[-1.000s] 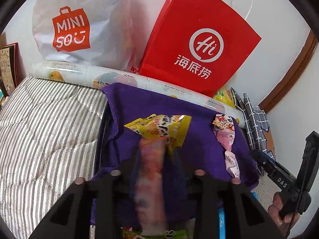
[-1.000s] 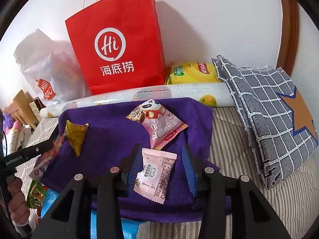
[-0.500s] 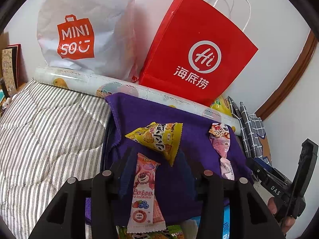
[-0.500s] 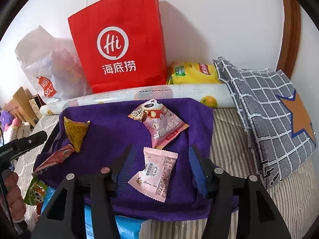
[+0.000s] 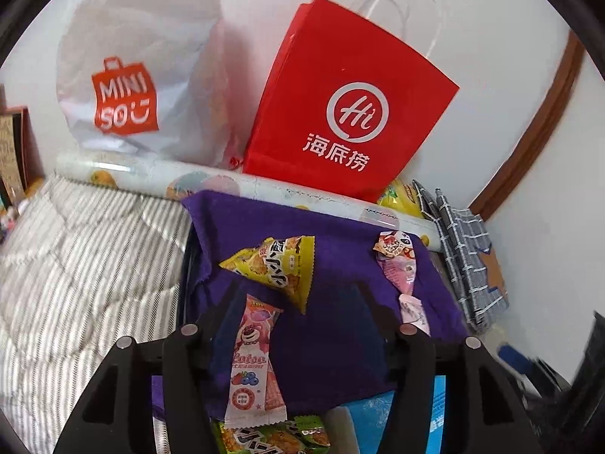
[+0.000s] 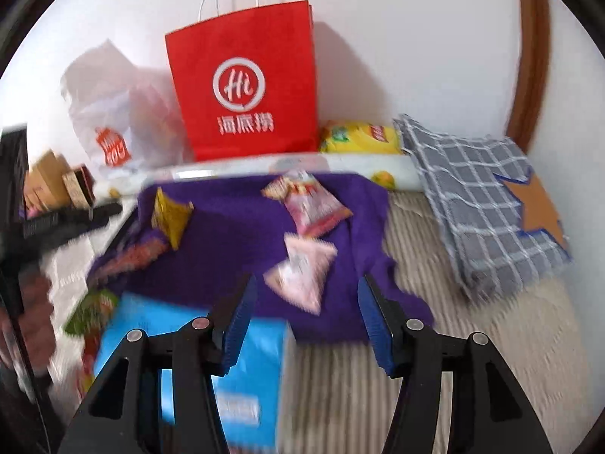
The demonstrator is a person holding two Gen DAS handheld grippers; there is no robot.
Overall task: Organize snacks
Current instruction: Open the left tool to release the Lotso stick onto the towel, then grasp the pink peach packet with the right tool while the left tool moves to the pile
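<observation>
On the striped bedding lies a purple cloth. The left gripper is opening; the pink Lotso stick lies released on the cloth between its jaws, touching neither pad. Just beyond sits a yellow packet. Farther right lie a panda packet and a pale pink sachet. The right gripper hangs unclenched, empty, near the sachet.

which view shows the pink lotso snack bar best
The left wrist view: the pink Lotso bar lies sharp and nearly whole on the purple cloth. The right wrist view shows only a blurred reddish streak at the cloth's left edge.
</observation>
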